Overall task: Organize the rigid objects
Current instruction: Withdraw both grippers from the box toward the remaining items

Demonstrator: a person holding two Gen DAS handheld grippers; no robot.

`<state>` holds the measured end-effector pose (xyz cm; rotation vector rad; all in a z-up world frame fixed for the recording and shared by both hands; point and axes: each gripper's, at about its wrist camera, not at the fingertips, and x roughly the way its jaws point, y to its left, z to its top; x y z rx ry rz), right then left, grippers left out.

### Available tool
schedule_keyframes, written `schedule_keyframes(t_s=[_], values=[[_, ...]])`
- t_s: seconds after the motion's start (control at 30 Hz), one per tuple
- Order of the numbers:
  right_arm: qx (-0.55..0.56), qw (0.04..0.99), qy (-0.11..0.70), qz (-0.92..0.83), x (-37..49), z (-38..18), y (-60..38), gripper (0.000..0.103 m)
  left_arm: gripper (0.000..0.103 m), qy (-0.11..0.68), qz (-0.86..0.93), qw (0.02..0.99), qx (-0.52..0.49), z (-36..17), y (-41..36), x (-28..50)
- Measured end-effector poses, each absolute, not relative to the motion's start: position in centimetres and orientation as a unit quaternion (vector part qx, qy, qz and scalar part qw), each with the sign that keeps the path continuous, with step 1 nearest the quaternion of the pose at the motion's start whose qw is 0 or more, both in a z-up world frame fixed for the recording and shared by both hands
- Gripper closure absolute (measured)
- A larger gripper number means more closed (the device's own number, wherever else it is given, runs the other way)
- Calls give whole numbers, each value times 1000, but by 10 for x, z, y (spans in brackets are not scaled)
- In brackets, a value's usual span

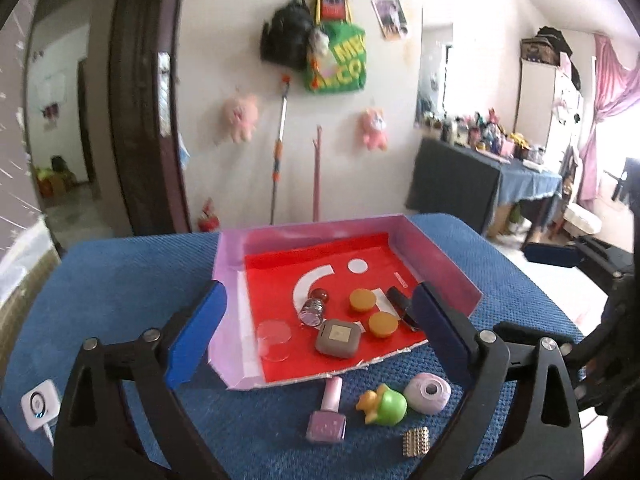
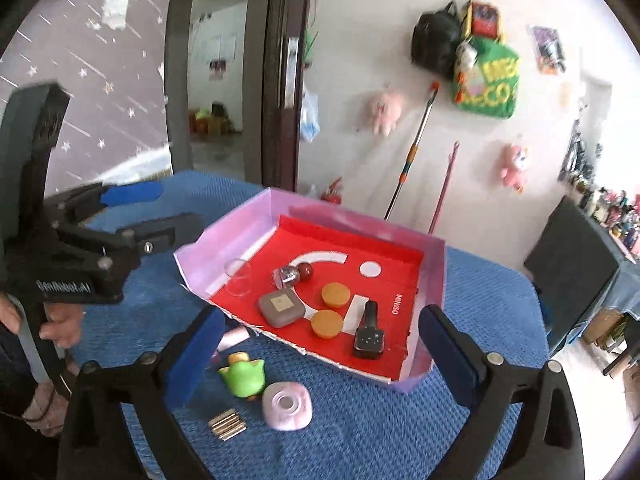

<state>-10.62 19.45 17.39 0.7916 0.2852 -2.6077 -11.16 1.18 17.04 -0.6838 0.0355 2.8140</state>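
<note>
A lilac-walled tray (image 1: 440, 248) (image 2: 436, 272) with a red floor holds a clear cup (image 1: 274, 338), a small glass bottle (image 1: 314, 308), a taupe square case (image 1: 338, 338), two orange discs (image 1: 363, 300) and a black nail polish bottle (image 2: 369, 336). In front of it on the blue cloth lie a pink nail polish bottle (image 1: 328, 416), a green duck toy (image 1: 384, 404) (image 2: 243, 378), a pink round piece (image 1: 427, 393) (image 2: 287, 406) and a metallic block (image 1: 416, 442) (image 2: 227, 424). My left gripper (image 1: 320, 296) and right gripper (image 2: 322, 316) hang open and empty above the tray's near side.
The blue cloth (image 1: 120, 280) covers the whole table. A white plug (image 1: 38, 406) lies at its left edge. In the right wrist view a hand (image 2: 60, 328) holds the left gripper (image 2: 172, 208) left of the tray. A dark door frame (image 1: 140, 120) and a cluttered side table (image 1: 460, 176) stand behind.
</note>
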Motion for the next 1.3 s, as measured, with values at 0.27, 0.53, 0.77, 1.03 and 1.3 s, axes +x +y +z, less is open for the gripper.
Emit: schedule_keyframes(t_s=[0.27,0.53,0.77,1.03,1.3], values=[[229,164,64,-957,-45,180,209,0,8,-1,973,105,-208,160,8,-55],[218,126,22,-968,-17,157,223,0,7,-6,973,87,-215,138,8,-28],[216,113,6,-970,-8,132,232,0,7,-20,970,87,-228,113,7,-17],[233,111,1,-966,-7,96,229,0,7,-16,966,86,-244,85,12,-15],[268,113,-5,-957,-23,72,226,0,7,-17,957,88,-275,68,14,-28]])
